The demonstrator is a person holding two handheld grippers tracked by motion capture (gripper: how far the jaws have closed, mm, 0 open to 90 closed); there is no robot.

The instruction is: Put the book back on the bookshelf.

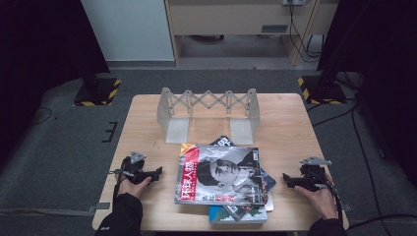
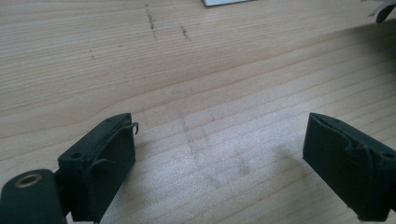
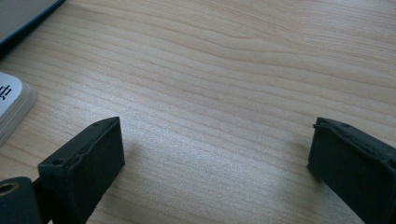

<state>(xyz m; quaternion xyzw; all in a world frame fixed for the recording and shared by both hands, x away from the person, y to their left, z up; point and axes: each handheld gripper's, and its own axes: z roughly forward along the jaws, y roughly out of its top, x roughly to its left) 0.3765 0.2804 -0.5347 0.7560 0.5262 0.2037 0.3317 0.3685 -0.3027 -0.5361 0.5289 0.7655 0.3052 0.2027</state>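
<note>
Centrally, one stack of magazines [image 1: 223, 179] lies on the table's near half, the top cover showing a face and red lettering; at least three more lie fanned beneath, exact count unclear. Two grippers flank it, both resting low on the wood: left gripper [image 1: 157, 171], jaws spread, nothing between them; right gripper [image 1: 285, 180], jaws spread, likewise empty, just beside the stack's edge. One expanding translucent rack [image 1: 209, 114] stands behind the stack, apart. One wooden table [image 1: 285, 123].
</note>
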